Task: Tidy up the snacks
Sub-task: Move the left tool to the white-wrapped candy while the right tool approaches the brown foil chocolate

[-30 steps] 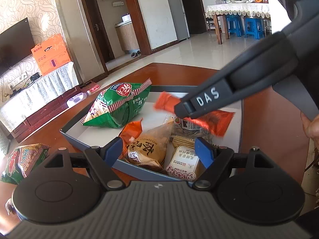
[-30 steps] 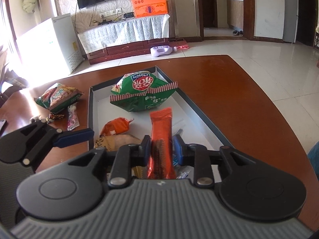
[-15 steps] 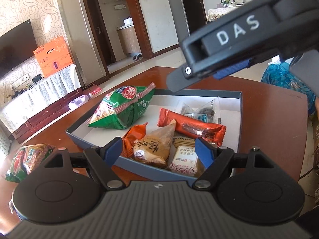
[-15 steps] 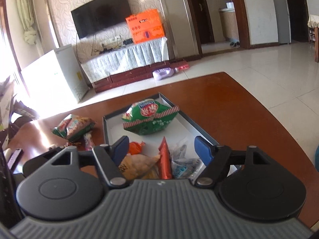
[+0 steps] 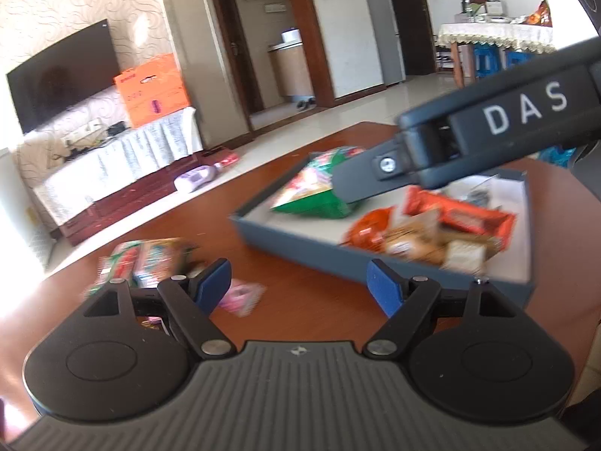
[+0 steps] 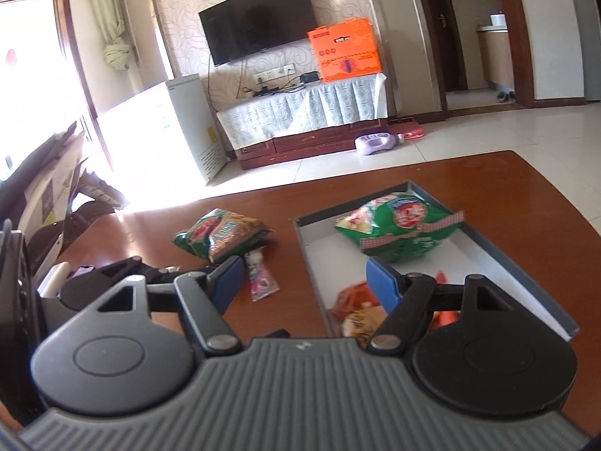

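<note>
Right gripper (image 6: 302, 280): jaws standing wide, gripping nothing, having just been opening.
Left gripper (image 5: 298, 282): gaping wide, empty, hovering over the table (image 5: 308, 308).
Tray (image 6: 311, 263): holding most snacks.
Green bag (image 6: 221, 235): lying on the table beside the tray.

left wrist view: being aimed forward and down along its own fingers, low and near the brown table (image 5: 300, 300) | right wrist view: being pointed likewise from the tray's (image 6: 311, 263) other side, towards the TV wall | shared: tray, green snack bag (image 6: 398, 233), loose packets (image 5: 146, 259), television (image 6: 259, 37) being caught by both
</note>
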A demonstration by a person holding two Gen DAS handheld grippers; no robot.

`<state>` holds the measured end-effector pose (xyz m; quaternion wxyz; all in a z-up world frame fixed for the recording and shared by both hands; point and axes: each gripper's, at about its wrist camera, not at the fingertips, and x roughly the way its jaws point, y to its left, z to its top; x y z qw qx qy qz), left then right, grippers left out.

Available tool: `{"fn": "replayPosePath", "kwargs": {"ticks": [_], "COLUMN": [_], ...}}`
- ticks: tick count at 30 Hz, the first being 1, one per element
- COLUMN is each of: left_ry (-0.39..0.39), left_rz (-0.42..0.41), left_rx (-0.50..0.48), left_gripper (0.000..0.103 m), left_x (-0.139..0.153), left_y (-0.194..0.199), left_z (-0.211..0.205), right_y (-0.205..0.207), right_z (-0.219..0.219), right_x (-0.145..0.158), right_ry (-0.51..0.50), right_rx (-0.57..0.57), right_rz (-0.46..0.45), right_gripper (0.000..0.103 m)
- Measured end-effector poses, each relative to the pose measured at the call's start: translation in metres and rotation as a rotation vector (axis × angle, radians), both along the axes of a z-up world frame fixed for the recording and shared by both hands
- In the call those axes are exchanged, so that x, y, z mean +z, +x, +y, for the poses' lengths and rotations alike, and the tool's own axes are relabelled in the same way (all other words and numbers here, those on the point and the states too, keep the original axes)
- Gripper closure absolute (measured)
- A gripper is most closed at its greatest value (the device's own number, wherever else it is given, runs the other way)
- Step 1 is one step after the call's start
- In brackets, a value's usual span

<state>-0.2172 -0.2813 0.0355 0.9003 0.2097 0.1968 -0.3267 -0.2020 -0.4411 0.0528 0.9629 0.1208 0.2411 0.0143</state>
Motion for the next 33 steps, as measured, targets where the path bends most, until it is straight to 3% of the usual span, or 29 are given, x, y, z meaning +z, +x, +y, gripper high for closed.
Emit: {"fn": "replayPosePath", "kwargs": {"ticks": [6,14,23,27,29,30,32,33], "left_ry": [0.044,0.029,0.002,-0.014,-0.038,-0.039,-0.030,-0.025], "left_rz": [-0.021,0.034,0.151,0.207,0.232,0.234,0.233,0.233], "left_rx": [0.098,0.302,0.335,0.327,0.320,0.313,0.309,0.310], "left_gripper": [0.020,0.020,0.022,0.042,0.054,0.065,0.072,0.080], "left_x": [-0.001,-0.011,-0.026,-0.037,-0.037,-0.038,-0.038,-0.038], "left_y": [0.025,0.078,0.132,0.142,0.144,0.143,0.142,0.142], "left_z": [0.059,0.131,0.159,0.165,0.168,0.167,0.166,0.167], "right_y": [0.022,0.053,0.065,0.079,0.086,0.088,0.094,0.098], "right_z": [0.029,0.064,0.085,0.099,0.109,0.113,0.122,0.127], "right_x": [-0.003,-0.015,-0.026,-0.034,-0.038,-0.040,-0.044,-0.046], "right_ry": [0.017,0.027,-0.021,-0.059,-0.105,-0.115,-0.127,-0.142], "right_rx": [0.044,0.087,0.159,0.204,0.227,0.237,0.259,0.270], "right_rz": [0.005,0.049,0.086,0.109,0.119,0.123,0.130,0.134], "right_gripper": [0.029,0.029,0.029,0.029,0.029,0.029,0.029,0.029]}}
